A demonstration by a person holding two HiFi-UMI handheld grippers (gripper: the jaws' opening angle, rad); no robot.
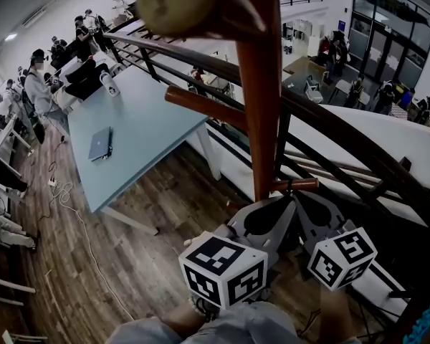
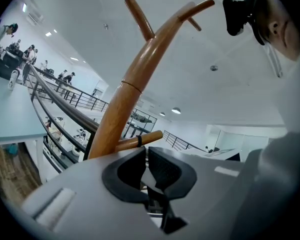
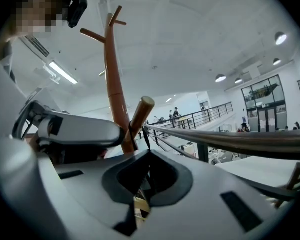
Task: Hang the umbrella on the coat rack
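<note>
While the right tongs [image 3: 146,176] stay out of it no more than a pinch, clamped together on the black strap [image 3: 146,141] of the wooden umbrella handle [image 3: 140,115], apparently to keep the loop ready for a peg, the left tongs [image 2: 144,156] sit drawn almost together alongside, nothing clearly between them. The 2 tools hold the handle close against the coat rack [image 1: 261,99], under a low peg [image 1: 201,106]; the canopy is out of sight. Farther off, a pale blue desk [image 1: 143,135] carries a laptop [image 1: 100,144].

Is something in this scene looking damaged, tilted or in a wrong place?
Nothing stands out: the coat rack stands upright, and the umbrella handle lies beside its pole, not yet hung on a peg.
</note>
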